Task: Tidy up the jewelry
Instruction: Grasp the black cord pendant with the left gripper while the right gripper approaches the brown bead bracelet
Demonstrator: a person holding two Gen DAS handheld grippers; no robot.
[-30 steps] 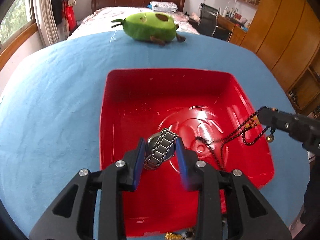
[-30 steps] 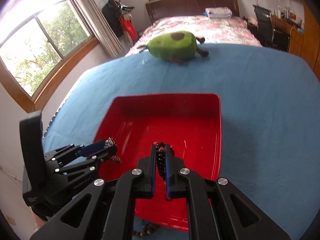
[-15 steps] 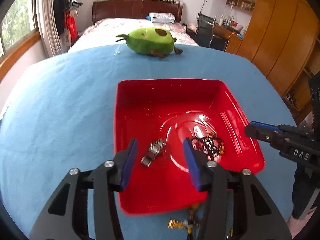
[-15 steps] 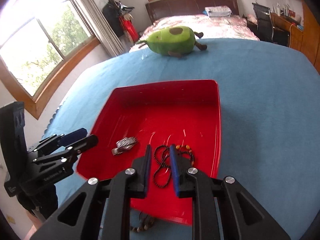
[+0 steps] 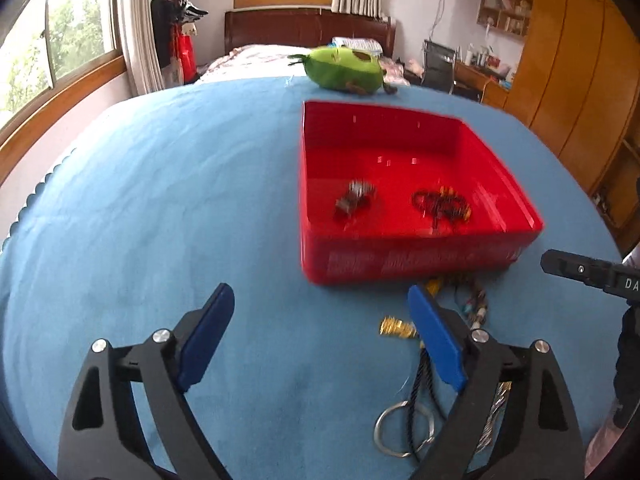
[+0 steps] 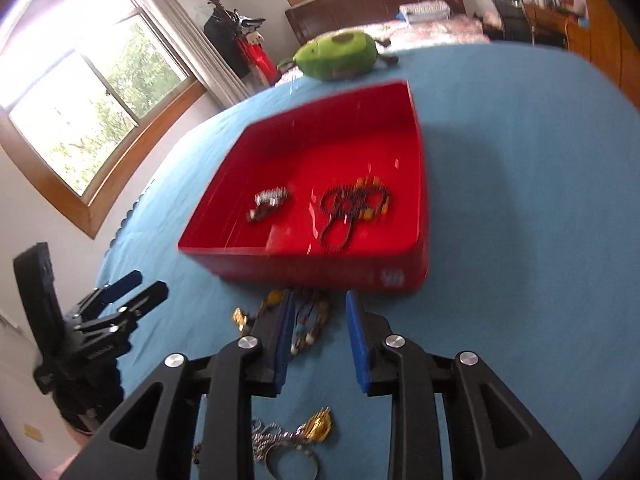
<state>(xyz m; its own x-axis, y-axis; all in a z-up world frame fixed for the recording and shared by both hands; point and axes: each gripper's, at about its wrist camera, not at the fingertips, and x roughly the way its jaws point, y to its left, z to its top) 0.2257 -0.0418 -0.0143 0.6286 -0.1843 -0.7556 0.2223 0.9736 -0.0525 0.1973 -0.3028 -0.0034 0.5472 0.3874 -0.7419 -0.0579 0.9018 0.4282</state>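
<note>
**Watch and beads in the tray, more jewelry waiting on the cloth**

We see the metal watch (image 5: pixel 355 200) lying on the floor of the red tray (image 5: pixel 416 260), with the dark beaded necklace (image 5: pixel 442 206) beside it, the two apart; just in front of the tray's near wall a loose pile of jewelry (image 6: pixel 308 322) rests on the blue cloth (image 5: pixel 160 200); our left gripper (image 5: pixel 320 326) has just been opening and stands wide, nothing between its jaws; our right gripper (image 6: pixel 318 334) has just been opening too, narrower, empty above that pile; a green avocado plush (image 5: pixel 344 68) sits beyond the tray.
</note>
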